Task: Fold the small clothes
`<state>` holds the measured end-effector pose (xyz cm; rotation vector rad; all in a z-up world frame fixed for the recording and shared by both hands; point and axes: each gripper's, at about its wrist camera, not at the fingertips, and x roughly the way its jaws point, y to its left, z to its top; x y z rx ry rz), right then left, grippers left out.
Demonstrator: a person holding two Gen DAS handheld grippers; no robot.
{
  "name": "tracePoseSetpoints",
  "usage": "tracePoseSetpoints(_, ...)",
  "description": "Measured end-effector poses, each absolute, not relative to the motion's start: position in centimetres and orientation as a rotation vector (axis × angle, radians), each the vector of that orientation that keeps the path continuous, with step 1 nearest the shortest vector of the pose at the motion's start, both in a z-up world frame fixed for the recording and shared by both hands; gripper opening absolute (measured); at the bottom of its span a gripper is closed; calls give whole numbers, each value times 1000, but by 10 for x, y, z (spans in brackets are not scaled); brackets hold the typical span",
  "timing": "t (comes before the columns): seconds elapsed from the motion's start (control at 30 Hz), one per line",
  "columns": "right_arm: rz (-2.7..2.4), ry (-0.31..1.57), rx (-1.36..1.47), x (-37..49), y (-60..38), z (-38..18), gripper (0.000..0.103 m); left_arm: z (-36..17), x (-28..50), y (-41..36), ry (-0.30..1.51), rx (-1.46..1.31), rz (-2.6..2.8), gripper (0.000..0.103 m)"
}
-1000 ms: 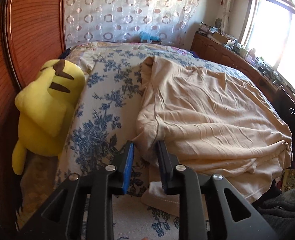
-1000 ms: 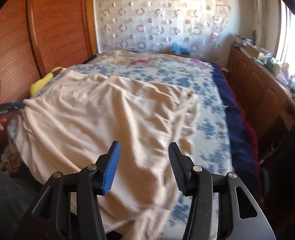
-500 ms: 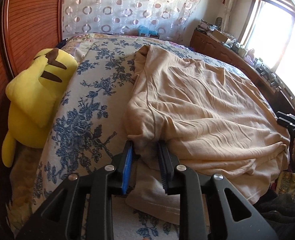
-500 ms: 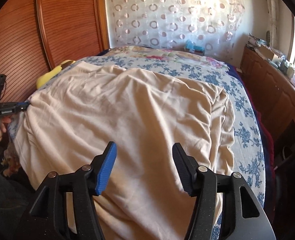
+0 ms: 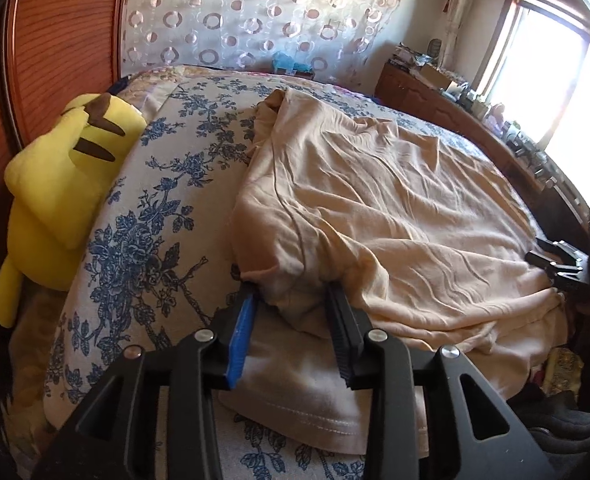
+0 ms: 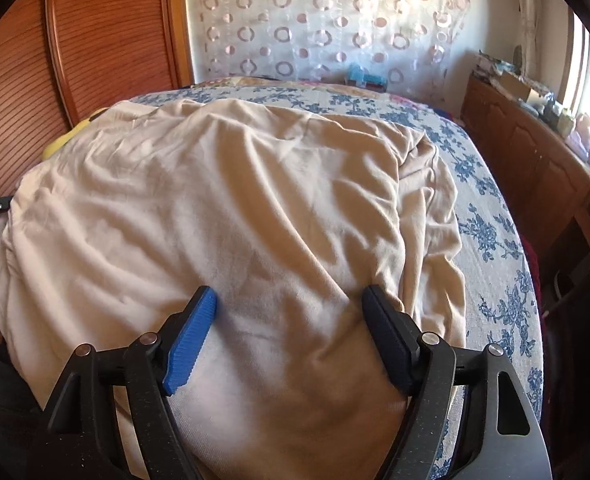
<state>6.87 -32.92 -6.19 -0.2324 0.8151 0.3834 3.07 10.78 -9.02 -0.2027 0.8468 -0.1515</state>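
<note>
On my far left a yellow plush toy lies against the wooden headboard, off the bed's edge. Next to it runs a wide strip of bare blue-flowered bedspread, the best free room on that side. I see no brand, label or readable writing anywhere.

My left claw sits at the near left corner of the beige garment. Its jaws have just been opening; a bunched fold lies between them, but I cannot tell whether the pads still press on it. The hemmed sleeve edge lies flat on the bed just below the fingers.

The garment is spread across the middle of the bed, wrinkled, its near edge hanging toward me.

My right claw is over the garment's near right part, jaws wide and just widened further, fabric under them but nothing gripped. Further right, flowered bedspread shows to the bed's edge, then a wooden cabinet under the window.
</note>
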Motion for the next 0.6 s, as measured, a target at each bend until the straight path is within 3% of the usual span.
tracePoseSetpoints(0.13,384,813,-226,69,-330,-62,78,-90,34,107,845,-194,-152,32)
tracePoseSetpoints(0.17,386,812,-222,69,-330,-62,78,-90,34,108,843,-198,-155,15)
tracePoseSetpoints(0.27,389,811,-214,70,-331,-62,78,-89,34,108,847,-228,-202,1)
tracePoseSetpoints(0.6,413,806,-145,70,-340,-58,78,-31,29,64,701,-183,-330,0)
